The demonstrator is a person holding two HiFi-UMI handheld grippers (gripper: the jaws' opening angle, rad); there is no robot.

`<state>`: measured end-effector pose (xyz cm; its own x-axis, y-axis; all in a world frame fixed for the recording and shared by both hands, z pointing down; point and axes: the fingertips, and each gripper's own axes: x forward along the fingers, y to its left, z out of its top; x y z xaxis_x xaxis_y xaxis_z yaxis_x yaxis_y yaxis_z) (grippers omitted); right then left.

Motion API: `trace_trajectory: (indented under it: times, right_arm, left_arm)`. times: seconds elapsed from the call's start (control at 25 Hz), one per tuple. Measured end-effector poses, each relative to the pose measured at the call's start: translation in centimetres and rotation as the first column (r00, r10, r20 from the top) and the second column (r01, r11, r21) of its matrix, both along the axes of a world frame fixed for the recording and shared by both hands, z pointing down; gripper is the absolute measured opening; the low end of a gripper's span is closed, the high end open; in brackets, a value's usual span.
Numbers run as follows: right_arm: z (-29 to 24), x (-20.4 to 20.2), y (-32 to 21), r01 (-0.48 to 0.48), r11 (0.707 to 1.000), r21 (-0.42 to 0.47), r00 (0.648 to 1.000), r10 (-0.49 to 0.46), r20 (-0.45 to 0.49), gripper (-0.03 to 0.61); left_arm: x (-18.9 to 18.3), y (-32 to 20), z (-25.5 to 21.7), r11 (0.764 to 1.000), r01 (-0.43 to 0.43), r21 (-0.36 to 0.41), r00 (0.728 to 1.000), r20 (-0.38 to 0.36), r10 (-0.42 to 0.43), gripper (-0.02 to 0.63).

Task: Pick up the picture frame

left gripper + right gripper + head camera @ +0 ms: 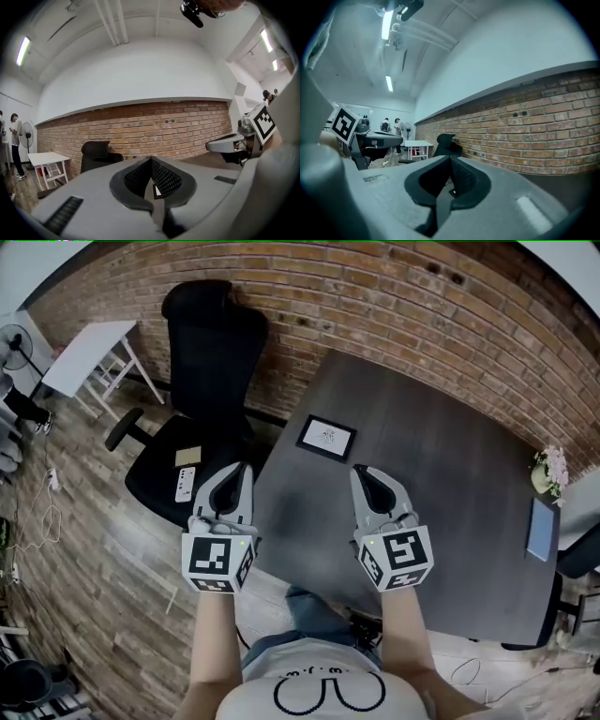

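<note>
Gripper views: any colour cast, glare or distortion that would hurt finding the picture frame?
Head view: fisheye bends the brick wall, corners black, but the picture frame is sharp and evenly lit. Left gripper view: neutral colour, heavy barrel distortion, the left tool soft up close and covering the lower half. Right gripper view: blue-green cast, ceiling lamp blown out.

One picture frame (326,438), two hand-held grippers (245,466) (360,470), two tables (450,521) (89,348) (one dark, one white).
</note>
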<state>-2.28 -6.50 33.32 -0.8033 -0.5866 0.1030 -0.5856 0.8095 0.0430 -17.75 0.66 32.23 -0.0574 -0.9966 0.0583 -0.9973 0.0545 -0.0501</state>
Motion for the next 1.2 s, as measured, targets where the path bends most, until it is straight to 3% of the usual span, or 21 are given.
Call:
trace_trajectory:
  times: [0.32, 0.56, 0.64, 0.8, 1.2]
  right_arm:
    - [1.7, 0.3, -7.8, -0.117, 0.991, -0.072, 0.993, 0.117, 0.003, 0.003]
    - [3.1, 2.1, -10.2, -0.191, 0.975, -0.111, 0.981, 0.192, -0.002, 0.003]
    - [3.5, 2.6, -11.0, -0.217, 0.968, -0.127, 0.976, 0.218, -0.005, 0.003]
    - [4.3, 2.8, -12.0, -0.259, 0.954, -0.154, 0.966, 0.259, -0.017, 0.003]
    - [8.2, 0.6, -14.5, -0.34, 0.913, -0.226, 0.94, 0.328, -0.089, 0.003]
  left_arm:
    - [-1.5, -9.6, 1.4, 0.991, -0.116, -0.059, 0.993, -0.041, 0.114, -0.002]
    - [-0.6, -14.2, 3.4, 0.969, -0.214, -0.128, 0.974, -0.098, 0.202, -0.002]
    - [-0.1, -15.3, 4.0, 0.958, -0.247, -0.148, 0.966, -0.119, 0.231, 0.024]
    - [-0.2, -17.0, 5.4, 0.937, -0.29, -0.196, 0.952, -0.165, 0.26, 0.163]
    - [-2.5, -21.2, 11.2, 0.896, -0.323, -0.304, 0.943, -0.189, 0.275, 0.16]
